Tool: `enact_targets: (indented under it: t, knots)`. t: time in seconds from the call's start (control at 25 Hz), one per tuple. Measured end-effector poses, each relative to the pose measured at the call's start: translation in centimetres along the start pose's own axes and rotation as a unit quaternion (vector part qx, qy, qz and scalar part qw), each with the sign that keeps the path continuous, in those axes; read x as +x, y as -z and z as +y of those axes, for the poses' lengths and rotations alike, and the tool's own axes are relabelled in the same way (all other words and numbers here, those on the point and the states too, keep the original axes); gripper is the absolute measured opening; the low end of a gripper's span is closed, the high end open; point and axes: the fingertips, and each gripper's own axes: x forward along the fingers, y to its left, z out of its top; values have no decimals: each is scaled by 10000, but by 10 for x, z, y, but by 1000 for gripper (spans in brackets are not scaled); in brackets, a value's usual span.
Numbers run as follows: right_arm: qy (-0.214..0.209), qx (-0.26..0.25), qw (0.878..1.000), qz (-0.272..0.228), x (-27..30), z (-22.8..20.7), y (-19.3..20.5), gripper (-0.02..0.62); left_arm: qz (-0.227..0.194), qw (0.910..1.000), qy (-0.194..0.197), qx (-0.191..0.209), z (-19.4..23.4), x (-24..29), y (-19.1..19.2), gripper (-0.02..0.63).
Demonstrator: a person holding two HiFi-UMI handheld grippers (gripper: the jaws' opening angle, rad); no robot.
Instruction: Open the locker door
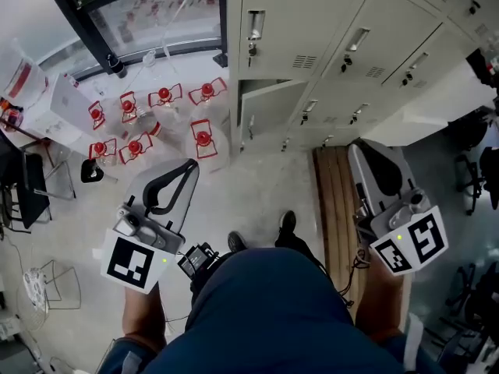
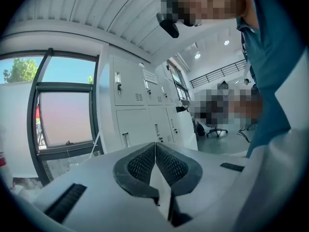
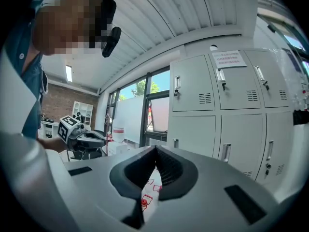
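A bank of pale grey lockers fills the top of the head view, each door with a small handle and vent. One lower door in the left column seems slightly ajar at its top edge. My left gripper is shut and empty, held over the floor short of the lockers. My right gripper is shut and empty too, close to the lowest row. Closed locker doors lie beyond the shut left gripper. More lockers stand ahead of the shut right gripper.
Several clear bottles with red caps and handles stand on the floor at left, below a dark-framed window. A wooden bench lies beside my right leg. Office chairs are at far right, a wire rack at far left.
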Motion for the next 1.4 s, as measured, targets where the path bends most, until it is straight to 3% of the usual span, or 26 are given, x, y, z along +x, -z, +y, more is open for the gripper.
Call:
enact_targets:
  t: [0.44,0.64,1.0,1.4]
  knots:
    - [554,540,9970,-20,-33,-23,25,38,74,9978,648,-128,-32,36,19,18]
    - [735,599,9955,78,-60,-44,35,38,-60,9962,865,-72,-59,60,4,18]
    - [736,624,9952,-175,-103,-124,32,38,53,9960,891,68,-122,128,-21,18]
    - [822,755,9937,-110,-172,-221,54,40,41,9939,1096,62,-212,220,-48,18]
